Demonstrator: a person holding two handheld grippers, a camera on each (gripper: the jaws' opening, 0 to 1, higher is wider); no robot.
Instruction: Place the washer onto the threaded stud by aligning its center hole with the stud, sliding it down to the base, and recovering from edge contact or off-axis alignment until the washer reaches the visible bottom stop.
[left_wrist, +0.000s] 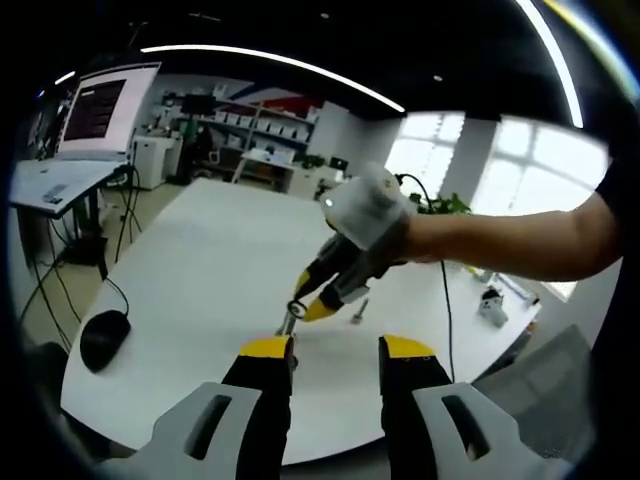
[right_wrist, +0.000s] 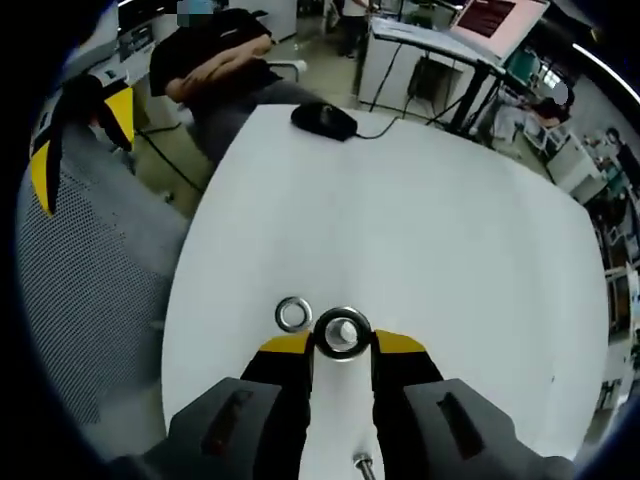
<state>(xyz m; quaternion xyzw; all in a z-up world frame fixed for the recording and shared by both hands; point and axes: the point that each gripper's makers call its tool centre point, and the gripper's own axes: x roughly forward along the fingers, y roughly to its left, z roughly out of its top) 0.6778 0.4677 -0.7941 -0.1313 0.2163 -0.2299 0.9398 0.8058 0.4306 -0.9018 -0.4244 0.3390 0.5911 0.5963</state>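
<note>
2 washer-like rings show in the right gripper view: one washer (right_wrist: 342, 334) sits between the yellow tips of the right tool (right_wrist: 342, 345), whose jaws stand narrowly apart and appear closed on its rim, and a second ring (right_wrist: 292, 314) lies flat on the white tabletop (right_wrist: 430, 230) just beside it to the left. Whether the light core seen through the held washer's hole is the stud top or bare surface cannot be told. A short threaded piece (right_wrist: 362, 463) shows low between the tool's arms; whether it is the target stud is unclear. In the left gripper view the left tool (left_wrist: 337, 347) hovers with jaws apart and nothing between them, while the right tool comes in from the right, held by a hand (left_wrist: 425, 238), its tips down at a small upright item (left_wrist: 287, 322), with another small upright metal piece (left_wrist: 358, 314) just beside. A mouse (left_wrist: 104, 337) lies well apart. Judgement: the step in hand is alignment of the washer at the stud, not yet seated. Next move calls for centring the hole, levelling the washer, then lowering to the base.
</note>
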